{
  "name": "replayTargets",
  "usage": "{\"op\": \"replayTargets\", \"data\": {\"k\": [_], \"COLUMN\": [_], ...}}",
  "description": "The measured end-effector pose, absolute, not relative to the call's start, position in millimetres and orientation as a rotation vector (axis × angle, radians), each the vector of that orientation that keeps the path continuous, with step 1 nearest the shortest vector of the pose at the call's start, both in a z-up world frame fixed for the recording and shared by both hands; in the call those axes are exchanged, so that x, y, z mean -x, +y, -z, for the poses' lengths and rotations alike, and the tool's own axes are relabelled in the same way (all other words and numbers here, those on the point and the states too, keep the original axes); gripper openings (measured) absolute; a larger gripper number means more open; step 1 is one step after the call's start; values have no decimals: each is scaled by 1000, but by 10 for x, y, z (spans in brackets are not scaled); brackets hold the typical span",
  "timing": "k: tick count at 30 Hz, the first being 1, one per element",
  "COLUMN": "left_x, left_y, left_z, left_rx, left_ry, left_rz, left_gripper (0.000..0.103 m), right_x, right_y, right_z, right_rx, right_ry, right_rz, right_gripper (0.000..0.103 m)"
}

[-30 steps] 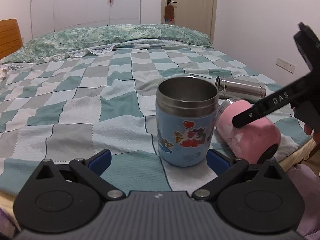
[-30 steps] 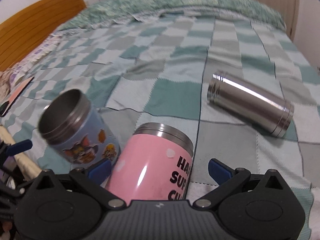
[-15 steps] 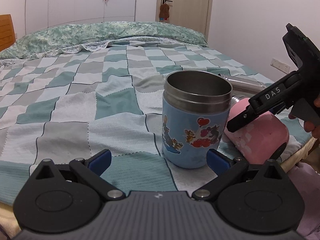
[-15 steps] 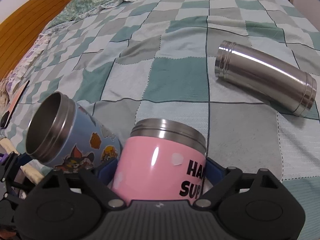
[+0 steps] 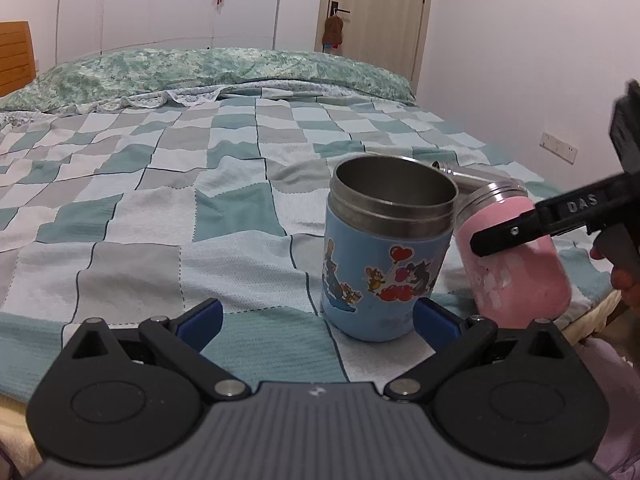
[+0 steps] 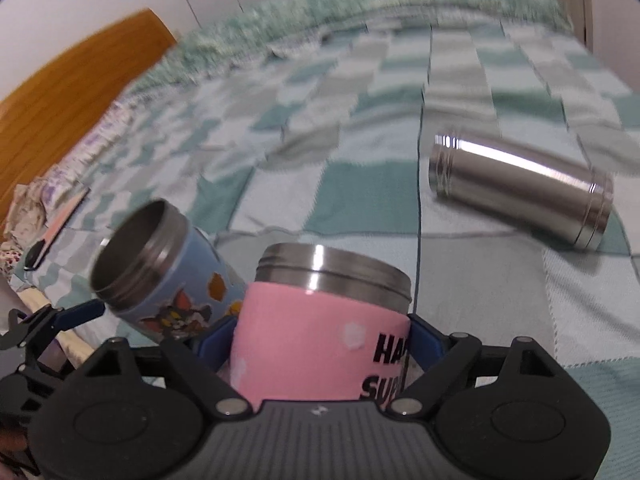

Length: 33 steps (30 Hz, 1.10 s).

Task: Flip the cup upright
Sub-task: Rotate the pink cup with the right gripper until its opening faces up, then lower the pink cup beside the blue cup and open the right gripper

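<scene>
Right gripper (image 6: 322, 330) has its blue fingers (image 6: 424, 340) clamped on the pink steel-rimmed cup (image 6: 324, 328) — tilted over the checked bedspread (image 5: 160, 216). Left gripper (image 5: 318, 318) spread wide, near the upright blue cartoon-sticker cup (image 5: 384, 256).

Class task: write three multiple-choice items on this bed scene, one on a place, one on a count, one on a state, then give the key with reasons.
1. Where does the steel flask lie?
A. on the checked blanket
B. on the floor
C. inside the blue cup

2. How many drinking vessels are on the bed?
A. one
B. three
C. five

3. What does the right tool hold?
A. nothing
B. the flask
C. the pink cup

Key:
1 A, it rests on its side on the checked blanket.
2 B, blue cup, pink cup, flask.
3 C, blue pads press both its sides.
</scene>
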State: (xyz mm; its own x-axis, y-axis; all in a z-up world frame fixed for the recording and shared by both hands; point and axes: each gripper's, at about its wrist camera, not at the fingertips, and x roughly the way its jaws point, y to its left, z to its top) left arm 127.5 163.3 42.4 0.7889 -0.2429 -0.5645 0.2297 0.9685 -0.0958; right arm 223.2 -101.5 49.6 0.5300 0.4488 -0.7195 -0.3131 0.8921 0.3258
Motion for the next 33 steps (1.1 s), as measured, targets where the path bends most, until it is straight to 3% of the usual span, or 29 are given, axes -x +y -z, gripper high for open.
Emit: {"op": "replayTargets", "data": {"k": [13, 33], "left_x": [-1204, -1160], "left_y": [1686, 1743], "left_z": [-553, -497], "left_rx": [69, 103], "left_ry": [559, 552], "left_rz": [212, 176], "left_gripper": [103, 103], "right_x": [-1900, -1734], "right_y": [-831, -659], "right_z": [-748, -317], "right_rx": [54, 143], "right_ry": [483, 334], "right_rz": [-449, -463], "right_gripper": [86, 85]}}
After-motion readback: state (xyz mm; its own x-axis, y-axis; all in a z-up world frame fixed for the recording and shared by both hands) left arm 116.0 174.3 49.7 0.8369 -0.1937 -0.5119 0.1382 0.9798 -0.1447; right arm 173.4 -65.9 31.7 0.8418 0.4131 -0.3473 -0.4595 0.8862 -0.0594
